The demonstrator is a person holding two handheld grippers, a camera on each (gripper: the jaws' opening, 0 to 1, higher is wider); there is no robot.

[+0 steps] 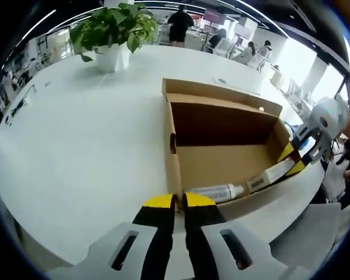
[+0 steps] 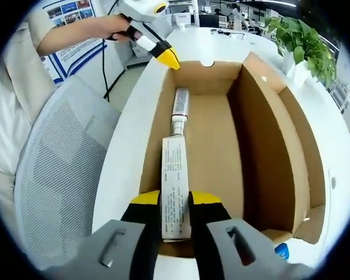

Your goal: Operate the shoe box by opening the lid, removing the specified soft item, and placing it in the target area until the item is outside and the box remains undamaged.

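The tube's (image 2: 175, 189) label print is too small to read.

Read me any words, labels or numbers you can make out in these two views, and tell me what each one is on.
No text can be quoted as it reads.
Tube held in the right tongs: printed label lines, too small to read.
Poster on the wall in the right gripper view: headings and print, blurred.
Shoe box: no readable print.
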